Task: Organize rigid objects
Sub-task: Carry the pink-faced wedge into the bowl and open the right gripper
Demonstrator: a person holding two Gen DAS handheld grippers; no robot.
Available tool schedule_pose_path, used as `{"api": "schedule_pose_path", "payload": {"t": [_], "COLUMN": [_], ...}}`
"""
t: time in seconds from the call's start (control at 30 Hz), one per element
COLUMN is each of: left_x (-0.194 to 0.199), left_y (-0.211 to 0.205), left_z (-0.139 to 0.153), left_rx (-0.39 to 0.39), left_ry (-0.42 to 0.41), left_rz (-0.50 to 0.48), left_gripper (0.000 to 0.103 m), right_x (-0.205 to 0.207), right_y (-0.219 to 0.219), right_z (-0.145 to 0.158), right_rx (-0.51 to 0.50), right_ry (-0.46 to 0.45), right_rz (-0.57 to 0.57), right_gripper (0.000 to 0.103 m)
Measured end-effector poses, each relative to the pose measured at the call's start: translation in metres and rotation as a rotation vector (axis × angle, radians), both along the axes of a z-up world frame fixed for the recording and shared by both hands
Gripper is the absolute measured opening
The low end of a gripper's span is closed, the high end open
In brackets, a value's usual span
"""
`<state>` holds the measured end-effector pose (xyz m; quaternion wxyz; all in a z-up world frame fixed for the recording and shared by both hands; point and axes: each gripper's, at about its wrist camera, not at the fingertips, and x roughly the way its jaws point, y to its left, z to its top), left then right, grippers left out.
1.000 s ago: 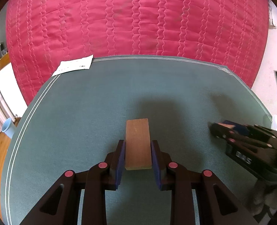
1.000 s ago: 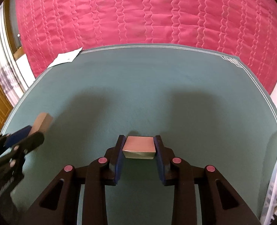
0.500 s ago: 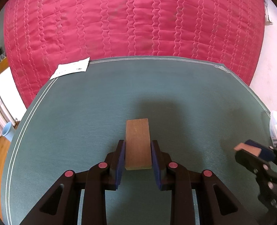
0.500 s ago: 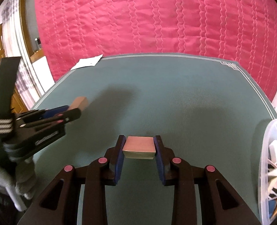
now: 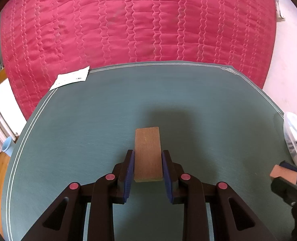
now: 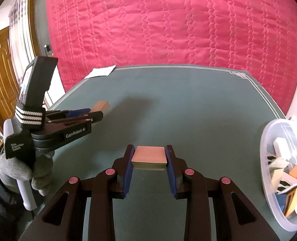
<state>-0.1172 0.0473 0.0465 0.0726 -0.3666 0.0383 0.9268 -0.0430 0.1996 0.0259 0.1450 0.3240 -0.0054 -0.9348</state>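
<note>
You hold a block in each gripper, up over the green mat [image 5: 100, 120], and this looks like the carrying step. Start at the left of the mat: a white paper [image 5: 71, 77] lies on its far left corner. Over the middle of the mat, your left gripper [image 5: 147, 160] is clamped on the long wooden block [image 5: 147, 153], with a blue pad pressing on each side. Toward the right side of the mat, your right gripper [image 6: 149, 157] is squeezed tight on the short wooden block [image 6: 149, 156]. Just off the right edge of the mat sits the clear tub [image 6: 269, 180], and it has other small pieces in it. I think the next move is to bring the short wooden block over the tub, go down a little, and only then let go, so it does not bounce out. The long block can go after. The tub is cut off at the picture's edge, so you cannot see how full it is. The pieces inside are blurry and hard to name. You also cannot see under either block.
</note>
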Motion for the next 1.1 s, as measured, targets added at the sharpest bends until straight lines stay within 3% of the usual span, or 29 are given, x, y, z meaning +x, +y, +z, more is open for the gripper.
{"api": "schedule_pose_path", "payload": {"t": [0.4,1.1], "left_x": [0.022,0.063], "left_y": [0.028,0.064], "left_z": [0.001,0.003], "left_rx": [-0.081,-0.137], "left_ry": [0.056,0.123], "left_rz": [-0.022,-0.063], "left_gripper": [0.029,0.029], "right_x": [0.02,0.042], "right_y": [0.031,0.085], "right_z": [0.008,0.021], "right_rx": [-0.029,-0.03], "right_ry": [0.022,0.06], "right_rz": [-0.058,-0.167], "right_gripper": [0.031,0.031]}}
